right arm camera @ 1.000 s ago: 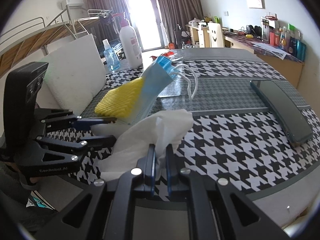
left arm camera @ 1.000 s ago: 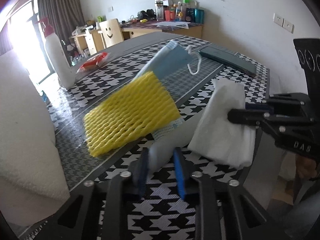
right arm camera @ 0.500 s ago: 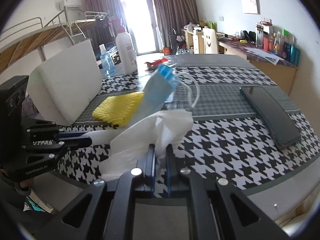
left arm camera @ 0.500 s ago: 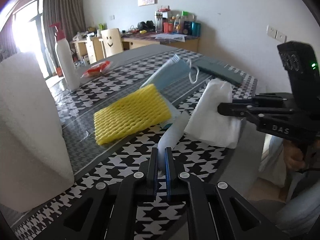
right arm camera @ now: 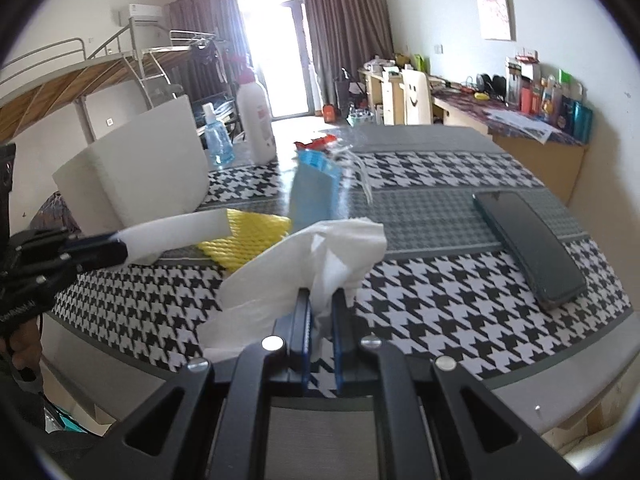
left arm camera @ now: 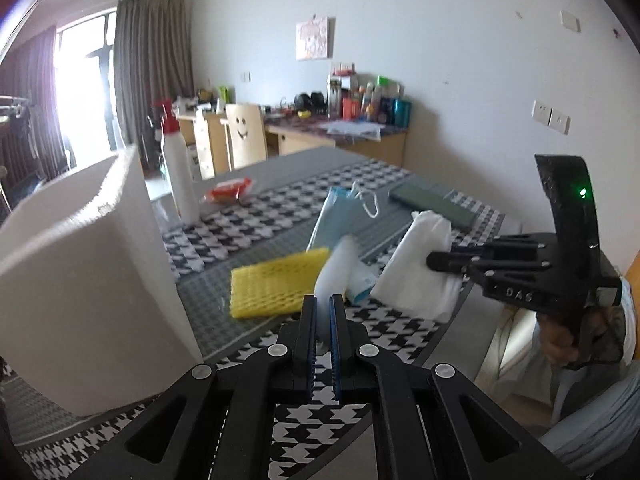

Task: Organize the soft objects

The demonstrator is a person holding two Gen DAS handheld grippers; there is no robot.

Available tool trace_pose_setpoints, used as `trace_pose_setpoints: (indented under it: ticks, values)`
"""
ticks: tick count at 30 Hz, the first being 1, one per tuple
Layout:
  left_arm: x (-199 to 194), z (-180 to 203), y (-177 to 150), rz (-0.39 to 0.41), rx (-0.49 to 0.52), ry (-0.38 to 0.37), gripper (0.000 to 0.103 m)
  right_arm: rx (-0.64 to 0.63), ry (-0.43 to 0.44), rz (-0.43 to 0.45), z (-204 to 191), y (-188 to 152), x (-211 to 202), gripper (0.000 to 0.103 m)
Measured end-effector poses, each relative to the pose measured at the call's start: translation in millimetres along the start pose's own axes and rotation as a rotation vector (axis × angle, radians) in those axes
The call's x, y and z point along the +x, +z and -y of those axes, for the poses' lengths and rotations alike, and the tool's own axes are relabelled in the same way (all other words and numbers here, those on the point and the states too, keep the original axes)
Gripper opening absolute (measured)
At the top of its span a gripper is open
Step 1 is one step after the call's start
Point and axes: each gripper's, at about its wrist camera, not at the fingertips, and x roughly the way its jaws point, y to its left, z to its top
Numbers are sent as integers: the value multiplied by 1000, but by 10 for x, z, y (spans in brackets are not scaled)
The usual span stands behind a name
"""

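My left gripper [left arm camera: 323,312] is shut on a white foam strip [left arm camera: 335,266], lifted above the table; the strip also shows in the right wrist view [right arm camera: 176,233]. My right gripper [right arm camera: 321,312] is shut on a crumpled white tissue [right arm camera: 304,264], held above the table's near edge; it also shows in the left wrist view [left arm camera: 420,272]. A yellow foam net [left arm camera: 276,284] lies on the houndstooth table [right arm camera: 440,280]. A blue face mask [right arm camera: 314,188] lies just behind it.
A big white foam block [left arm camera: 88,280] stands at the left. A white spray bottle [right arm camera: 256,120], a small blue bottle [right arm camera: 216,140] and a red wrapper [left arm camera: 228,192] are at the far side. A dark phone [right arm camera: 528,244] lies at the right.
My left gripper has shut on the white foam strip and pulled it up and back off the table. Both grippers have drawn back; the tissue stays held.
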Motion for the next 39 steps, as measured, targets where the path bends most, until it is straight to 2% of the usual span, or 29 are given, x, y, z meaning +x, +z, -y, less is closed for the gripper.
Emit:
trace_pose_setpoints:
  ticks: [16, 28, 39]
  values:
    - [-251, -28, 87, 81, -18, 55, 6, -45, 24, 93, -262, 147, -276, 12]
    - [-445, -171, 187, 137, -48, 129, 6, -64, 30, 159, -437, 336, -427, 12]
    - [-553, -300, 295, 187, -79, 178, 6, -88, 38, 187, -532, 580, -381, 12]
